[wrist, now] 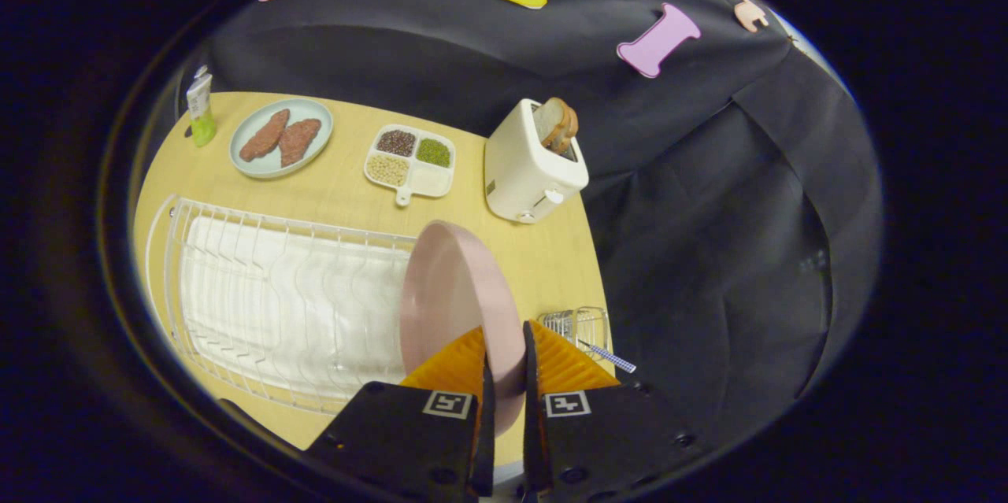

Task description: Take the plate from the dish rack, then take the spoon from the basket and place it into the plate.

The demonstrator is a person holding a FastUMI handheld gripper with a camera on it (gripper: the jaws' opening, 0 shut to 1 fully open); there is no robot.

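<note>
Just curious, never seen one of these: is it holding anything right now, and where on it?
Yes. The gripper pinches the pink plate by its near rim, one finger on each face.

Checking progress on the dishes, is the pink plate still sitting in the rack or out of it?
Out. The pink plate stands on edge, pinched by the gripper, at the end of the rack.

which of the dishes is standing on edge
The pink plate, gripped on edge between the gripper fingers. The blue plate and divided tray lie flat.

Gripper camera high over table [354, 196], looking down along jaws.
</note>
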